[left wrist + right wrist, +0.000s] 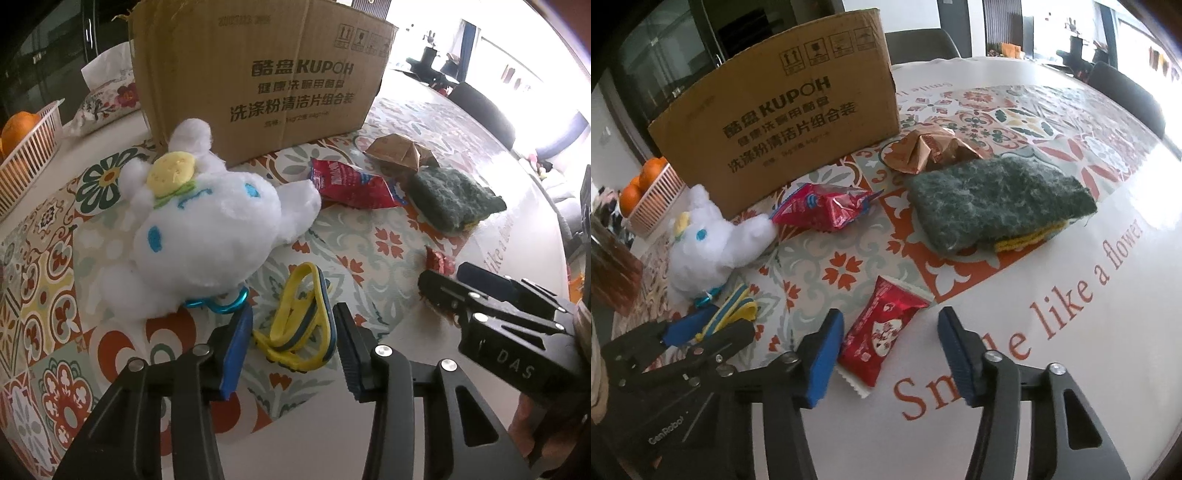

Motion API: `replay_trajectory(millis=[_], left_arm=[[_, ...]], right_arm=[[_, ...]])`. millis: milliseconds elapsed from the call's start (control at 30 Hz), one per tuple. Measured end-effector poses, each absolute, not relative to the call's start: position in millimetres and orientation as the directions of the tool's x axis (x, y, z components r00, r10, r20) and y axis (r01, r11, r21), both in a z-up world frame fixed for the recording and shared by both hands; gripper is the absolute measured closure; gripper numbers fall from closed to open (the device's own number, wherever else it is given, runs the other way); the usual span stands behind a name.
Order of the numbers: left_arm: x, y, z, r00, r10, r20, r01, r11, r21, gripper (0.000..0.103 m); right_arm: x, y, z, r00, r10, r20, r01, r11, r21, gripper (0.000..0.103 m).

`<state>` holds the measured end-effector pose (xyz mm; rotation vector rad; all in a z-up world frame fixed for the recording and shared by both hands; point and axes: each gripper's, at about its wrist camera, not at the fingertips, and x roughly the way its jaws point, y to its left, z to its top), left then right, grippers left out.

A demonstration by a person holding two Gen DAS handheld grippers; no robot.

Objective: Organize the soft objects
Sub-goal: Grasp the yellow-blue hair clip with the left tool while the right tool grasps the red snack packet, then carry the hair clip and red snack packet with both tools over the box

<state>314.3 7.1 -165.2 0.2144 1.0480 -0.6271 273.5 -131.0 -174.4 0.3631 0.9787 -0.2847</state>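
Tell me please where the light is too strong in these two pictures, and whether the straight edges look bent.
Left wrist view: the window area at upper right is blown out white, and glare washes the tablecloth near the green scouring pad. Right wrist view: glare whitens the tablecloth's far right, beyond the scouring pad. Both views: fisheye distortion bows the cardboard box edges and darkens the corners.

The plush toy (207,221) is fluffy white cloth; the scouring pad (993,199) looks coarse and fibrous. Both snack packets (882,328) are glossy foil — crinkled. The box (258,74) is matt cardboard, the worktop (1052,387) cover seemingly smooth, shiny vinyl.
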Motion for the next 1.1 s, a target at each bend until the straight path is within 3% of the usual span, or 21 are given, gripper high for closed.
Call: replay_trajectory(millis=[200, 500, 533, 1100], left_arm=[[309.1, -4.4, -167.2, 0.394, -0.329, -0.858, 0.565, 0.823, -0.057, 0.059], [305.8, -3.8, -164.6, 0.416, -0.318, -0.852, 0.480, 0.873, -0.091, 0.070], [304.0, -2.8, -164.0, 0.419, -0.320, -0.850, 0.463, 0.880, -0.104, 0.080], [275.3, -4.8, -142.4, 0.450, -0.368, -0.814, 0.345, 0.912, -0.222, 0.080]], right_arm=[[269.0, -140.6, -175.0, 0.529, -0.083, -0.845, 0.379, 0.913, 0.148, 0.078], [266.3, -150.9, -174.7, 0.543, -0.015, -0.840, 0.336, 0.920, 0.201, 0.079], [265.9, -152.8, -174.8, 0.544, -0.002, -0.839, 0.329, 0.920, 0.212, 0.079], [253.0, -167.8, -159.0, 0.583, 0.108, -0.805, 0.224, 0.931, 0.287, 0.079]])
